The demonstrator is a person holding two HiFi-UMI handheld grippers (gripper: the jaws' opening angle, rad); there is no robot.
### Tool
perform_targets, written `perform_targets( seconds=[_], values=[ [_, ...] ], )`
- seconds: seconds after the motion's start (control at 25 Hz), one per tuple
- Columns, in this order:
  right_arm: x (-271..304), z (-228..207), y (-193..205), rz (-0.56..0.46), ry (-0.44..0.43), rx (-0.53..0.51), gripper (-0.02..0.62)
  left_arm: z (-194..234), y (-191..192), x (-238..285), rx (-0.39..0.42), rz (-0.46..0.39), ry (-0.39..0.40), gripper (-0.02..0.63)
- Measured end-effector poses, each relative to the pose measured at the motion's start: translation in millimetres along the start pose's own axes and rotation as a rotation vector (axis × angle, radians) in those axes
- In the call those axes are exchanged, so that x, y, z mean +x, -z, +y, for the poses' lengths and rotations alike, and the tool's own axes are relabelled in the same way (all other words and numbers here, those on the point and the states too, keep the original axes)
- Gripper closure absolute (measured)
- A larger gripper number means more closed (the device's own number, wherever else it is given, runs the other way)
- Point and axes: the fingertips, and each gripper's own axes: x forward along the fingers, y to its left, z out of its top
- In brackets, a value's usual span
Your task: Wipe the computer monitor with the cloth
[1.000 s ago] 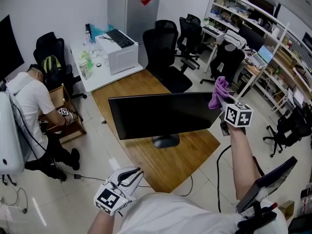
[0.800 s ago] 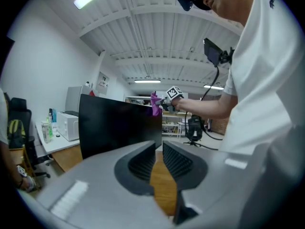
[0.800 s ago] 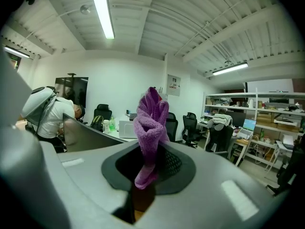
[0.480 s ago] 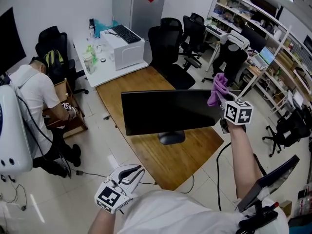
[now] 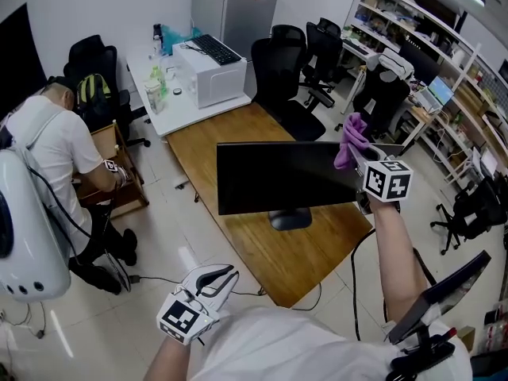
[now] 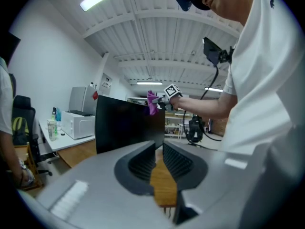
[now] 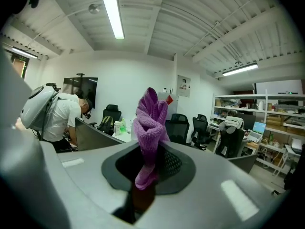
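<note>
A black monitor (image 5: 286, 177) stands on a wooden table (image 5: 262, 244). My right gripper (image 5: 359, 159) is at the monitor's top right corner, shut on a bunched purple cloth (image 5: 352, 140) that pokes up past the screen's top edge. In the right gripper view the cloth (image 7: 150, 125) sticks up out of the closed jaws (image 7: 148, 162), with the monitor (image 7: 93, 136) seen edge-on to the left. My left gripper (image 5: 218, 280) hangs low near my body, away from the table. Its jaws (image 6: 159, 149) stand almost together with nothing between them, facing the monitor (image 6: 126, 128) and the cloth (image 6: 151, 102).
A person in a white shirt (image 5: 48, 145) bends over a small wooden stand at the left. A white desk holds a microwave (image 5: 210, 78) and bottles. Black office chairs (image 5: 282, 70) stand behind the table. Another screen (image 5: 435, 298) is at the lower right. Cables trail on the floor.
The head view has shifted, so the monitor and table sit further right in the frame. My right gripper keeps the cloth at the monitor's top right corner. The left gripper stays low.
</note>
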Motion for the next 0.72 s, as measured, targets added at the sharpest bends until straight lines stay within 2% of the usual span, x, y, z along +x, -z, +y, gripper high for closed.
perform_targets(
  seconds=[0.4,0.72],
  values=[
    [10.2,45.3,-12.3,-0.012,-0.044,-0.023,0.548,8.3,0.5,-22.2,-0.007,0.001,-0.009,0.535],
    [20.9,96.1,-30.2,-0.028,-0.116,-0.042,0.548,15.7,0.5,-45.5,-0.01,-0.01,-0.04,0.536]
  ],
)
